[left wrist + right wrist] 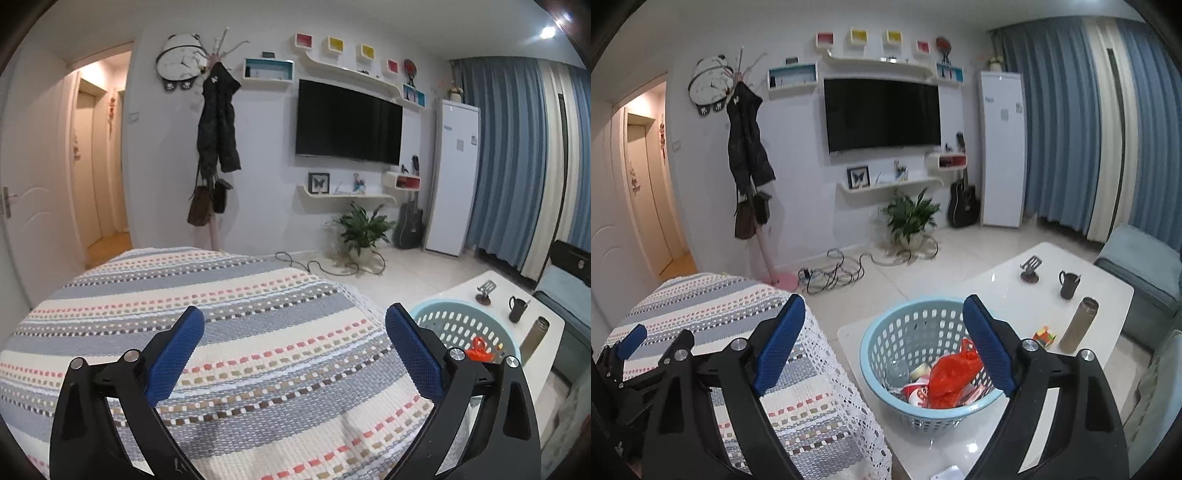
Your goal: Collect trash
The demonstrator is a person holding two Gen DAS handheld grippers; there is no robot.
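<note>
A light blue perforated basket (886, 332) stands on the white table (1008, 306). It holds a red plastic bag (951, 376), a red and white cup (916, 393) and a clear cup. My right gripper (884, 321) is open and empty, held above the basket's near side. My left gripper (295, 332) is open and empty above the striped woven cover (229, 325). The basket (461, 325) shows at the right in the left wrist view, with the red bag (480, 349) inside. The left gripper's blue fingertip (631, 341) shows at the far left of the right wrist view.
On the table stand a black mug (1068, 284), a metal bottle (1078, 325), a small stand (1030, 269) and a colourful cube (1045, 336). Cables (834, 273) lie on the floor by a coat rack (750, 158). A potted plant (912, 218) and a grey sofa (1145, 269) are nearby.
</note>
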